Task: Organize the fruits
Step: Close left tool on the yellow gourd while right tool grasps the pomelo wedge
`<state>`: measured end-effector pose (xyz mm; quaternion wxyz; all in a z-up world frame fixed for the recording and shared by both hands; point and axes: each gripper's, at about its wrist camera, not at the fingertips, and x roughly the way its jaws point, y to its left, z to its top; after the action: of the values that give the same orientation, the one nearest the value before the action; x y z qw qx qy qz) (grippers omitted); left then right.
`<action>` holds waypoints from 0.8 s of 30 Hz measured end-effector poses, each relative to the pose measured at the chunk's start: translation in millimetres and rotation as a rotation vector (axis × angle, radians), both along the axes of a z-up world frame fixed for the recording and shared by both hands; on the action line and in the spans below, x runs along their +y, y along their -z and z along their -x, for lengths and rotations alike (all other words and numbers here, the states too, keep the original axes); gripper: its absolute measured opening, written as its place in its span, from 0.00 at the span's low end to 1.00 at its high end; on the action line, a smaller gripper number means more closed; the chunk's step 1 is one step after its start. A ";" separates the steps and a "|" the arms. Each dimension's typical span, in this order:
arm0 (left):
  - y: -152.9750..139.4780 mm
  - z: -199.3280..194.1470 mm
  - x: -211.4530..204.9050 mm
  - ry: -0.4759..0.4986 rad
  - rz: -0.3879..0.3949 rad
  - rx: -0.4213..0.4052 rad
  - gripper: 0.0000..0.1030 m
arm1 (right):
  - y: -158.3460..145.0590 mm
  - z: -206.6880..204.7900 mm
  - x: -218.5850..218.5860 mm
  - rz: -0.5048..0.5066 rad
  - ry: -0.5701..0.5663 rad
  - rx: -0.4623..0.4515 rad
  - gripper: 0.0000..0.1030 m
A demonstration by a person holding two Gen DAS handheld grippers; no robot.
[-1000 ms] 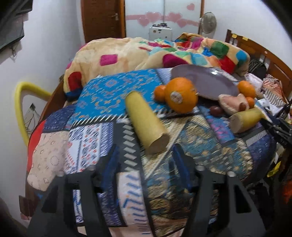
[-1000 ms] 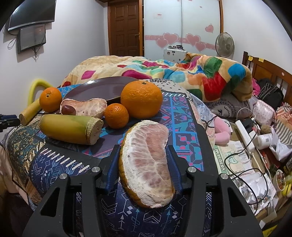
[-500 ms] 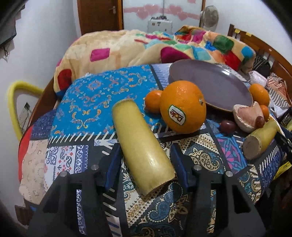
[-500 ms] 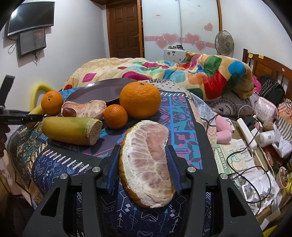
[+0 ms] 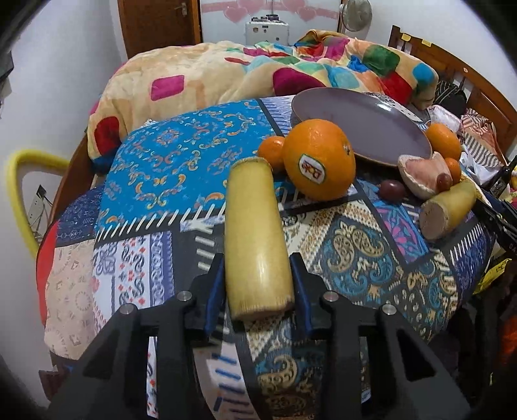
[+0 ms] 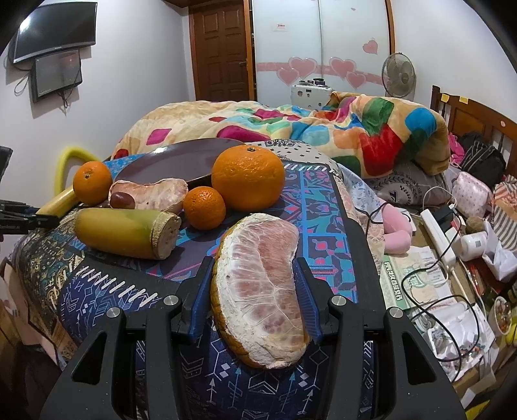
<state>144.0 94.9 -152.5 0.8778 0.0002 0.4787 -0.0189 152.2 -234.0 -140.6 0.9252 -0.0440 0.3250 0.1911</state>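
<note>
Counted on the patchwork bedspread (image 5: pixel 181 161): two sugarcane pieces, two pomelo segments, one large orange (image 5: pixel 318 160), three small mandarins, two dark red fruits, one purple plate (image 5: pixel 365 126).

The near sugarcane piece (image 5: pixel 257 239) is seen between the jaws of the left gripper (image 5: pixel 257 286); the jaws are closing, both blue pads seated against its sides. The second sugarcane piece (image 6: pixel 126 232) is seen with its cut end toward the right wrist camera.

The near pomelo segment (image 6: pixel 261 297) is pinched by the right gripper (image 6: pixel 255 300) and is shown in the right view only. The far pomelo segment (image 6: pixel 148 194) lies just beside the plate rim.

The orange's sticker is shown in the left view only; a wall-mounted television (image 6: pixel 55 30) in the right view only.
</note>
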 end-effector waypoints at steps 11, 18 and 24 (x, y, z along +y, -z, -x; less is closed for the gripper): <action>2.8 -34.7 1.1 0.001 0.006 -0.008 0.37 | -15.0 3.1 1.7 0.012 0.026 -0.045 0.44; -2.6 -25.7 2.5 -0.004 -0.001 -0.036 0.36 | -34.3 4.9 4.1 0.025 0.036 -0.098 0.44; -24.2 -10.3 3.2 -0.007 0.030 -0.096 0.36 | -51.0 8.6 6.9 0.016 0.050 -0.147 0.44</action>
<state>154.3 98.1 -128.3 0.8996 -0.0136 0.4359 -0.0228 143.6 -227.1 -89.6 0.9506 -0.0572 0.2586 0.1618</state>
